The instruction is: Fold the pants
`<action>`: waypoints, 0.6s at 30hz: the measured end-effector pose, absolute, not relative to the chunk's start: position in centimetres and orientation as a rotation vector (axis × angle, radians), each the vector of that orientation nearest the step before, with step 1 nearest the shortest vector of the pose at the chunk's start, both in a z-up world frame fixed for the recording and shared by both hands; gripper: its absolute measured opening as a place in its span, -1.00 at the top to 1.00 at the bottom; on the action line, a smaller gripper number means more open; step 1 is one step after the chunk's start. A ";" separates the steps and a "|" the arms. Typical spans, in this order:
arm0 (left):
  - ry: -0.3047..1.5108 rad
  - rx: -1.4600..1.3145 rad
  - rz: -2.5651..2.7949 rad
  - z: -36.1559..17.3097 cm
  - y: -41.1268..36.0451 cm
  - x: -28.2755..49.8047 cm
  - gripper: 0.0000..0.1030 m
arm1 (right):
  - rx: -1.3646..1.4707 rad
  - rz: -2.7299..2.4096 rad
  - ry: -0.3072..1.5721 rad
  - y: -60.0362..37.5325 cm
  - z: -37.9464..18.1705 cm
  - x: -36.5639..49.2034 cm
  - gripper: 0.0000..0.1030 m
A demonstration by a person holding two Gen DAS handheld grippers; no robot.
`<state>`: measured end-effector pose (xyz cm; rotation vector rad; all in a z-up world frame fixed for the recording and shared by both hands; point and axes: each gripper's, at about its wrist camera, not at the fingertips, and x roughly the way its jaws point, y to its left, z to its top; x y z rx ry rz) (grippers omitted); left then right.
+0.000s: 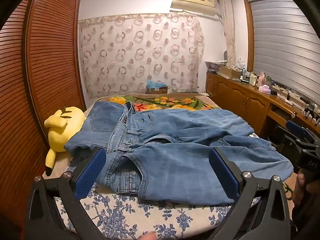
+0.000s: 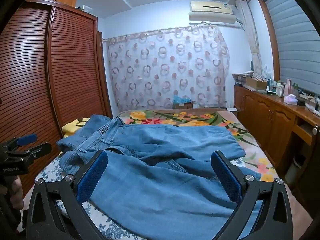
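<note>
Lying rumpled across the bed (image 1: 124, 216), the jeans (image 1: 180, 140) fill the middle of both views, with the waistband and a back pocket toward the left and the legs running off to the right. In the left wrist view the waist opening gapes at lower centre, showing the inner label, and one leg crosses over the other in loose folds.

The left gripper (image 1: 158, 172) hovers at the near edge of the jeans with its jaws spread wide; the blue pads (image 1: 90, 176) sit either side of the denim at the lower part of the frame, pressing on nothing. The right gripper (image 2: 160, 174) is likewise wide open in its own view, its pads (image 2: 92, 178) framing a broad stretch of leg fabric without pinching it. Each tool shows in the other's picture: the right one at the far right edge of the left view, the left one at the far left edge of the right view, with a hand (image 2: 15, 190) around its grip.

A yellow plush toy (image 1: 62, 126) lies against the left side of the jeans, next to the slatted wooden wardrobe (image 1: 50, 60). Beyond the jeans a flowered blanket (image 1: 166, 102) covers the far end of the bed. A patterned curtain (image 1: 140, 56) hangs behind, with an air conditioner (image 1: 193, 0) above it at upper right, and a wooden sideboard (image 1: 240, 96) crowded with bottles runs along the right.
</note>
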<state>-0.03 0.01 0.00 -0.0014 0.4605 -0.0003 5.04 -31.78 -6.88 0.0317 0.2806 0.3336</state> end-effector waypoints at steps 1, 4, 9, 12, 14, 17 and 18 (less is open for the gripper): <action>0.446 -0.006 -0.001 0.0 0.0 -0.1 -0.99 | 0.032 0.335 0.281 -31.8 -6.9 5.0 -1.00; 0.445 -0.010 -0.001 0.0 0.0 -0.1 -0.99 | 0.031 0.340 0.288 -31.7 -7.0 5.2 -1.00; 0.453 -0.007 -0.002 0.0 -0.1 -0.1 -0.99 | 0.030 0.351 0.295 -31.5 -7.0 5.6 -1.00; 0.459 -0.007 -0.001 -0.1 -0.2 0.0 -0.99 | 0.034 0.338 0.269 -32.4 -6.4 4.5 -1.00; 0.459 -0.007 -0.001 -0.1 -0.1 0.0 -0.99 | 0.034 0.340 0.270 -32.5 -6.3 4.6 -1.00; 0.461 -0.006 -0.002 -0.1 -0.1 0.0 -0.99 | 0.031 0.336 0.265 -32.1 -6.8 4.6 -1.00; 0.460 -0.006 -0.001 -0.1 -0.1 0.0 -0.99 | 0.031 0.337 0.266 -32.2 -6.8 4.7 -1.00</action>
